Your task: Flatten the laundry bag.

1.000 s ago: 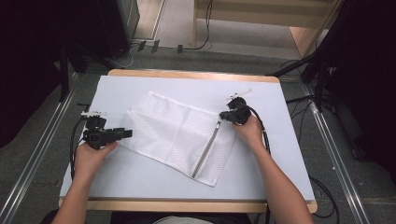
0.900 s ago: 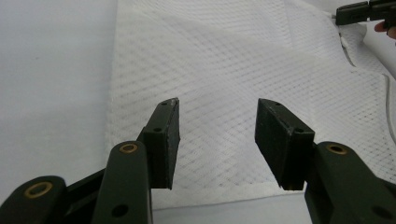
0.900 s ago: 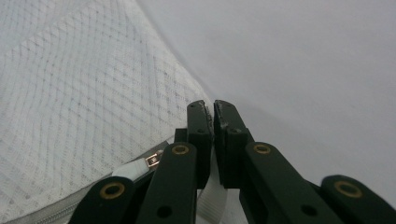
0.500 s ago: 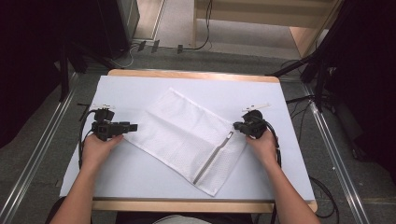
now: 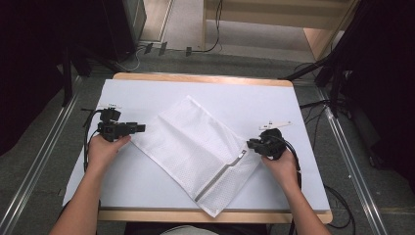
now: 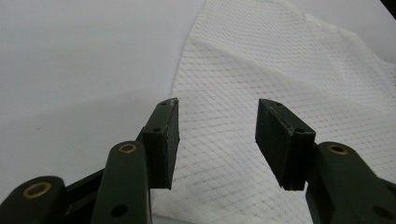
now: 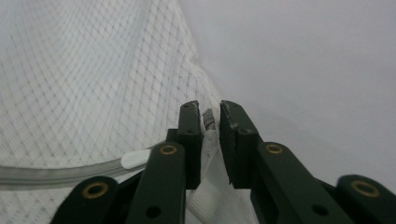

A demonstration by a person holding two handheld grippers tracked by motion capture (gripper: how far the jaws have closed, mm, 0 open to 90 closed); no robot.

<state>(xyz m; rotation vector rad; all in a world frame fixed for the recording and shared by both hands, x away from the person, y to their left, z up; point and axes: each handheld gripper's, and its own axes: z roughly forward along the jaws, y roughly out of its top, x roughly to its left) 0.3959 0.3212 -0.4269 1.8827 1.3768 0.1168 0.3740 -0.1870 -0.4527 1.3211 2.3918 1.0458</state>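
I have the white mesh bag [image 5: 200, 154] lying flat and slantwise across the middle of the table [image 5: 147, 88], its zipper [image 5: 220, 176] running toward the lower centre of the high view. My right gripper [image 5: 252, 144] sits at the bag's right corner, at the zipper's upper end; in the right gripper view its jaws are nearly closed with a small fold of the bag's edge [image 7: 208, 140] and what looks like the zipper's end between them, so I judge it pinches the bag there. My left gripper [image 5: 139, 128] lies at the bag's left corner, jaws wide apart with nothing held; in the left gripper view the mesh [image 6: 219, 135] lies under the gap. I read this as taking hold of two opposite corners. Next I should lower the left jaws onto the corner and close, without shoving the cloth into wrinkles.
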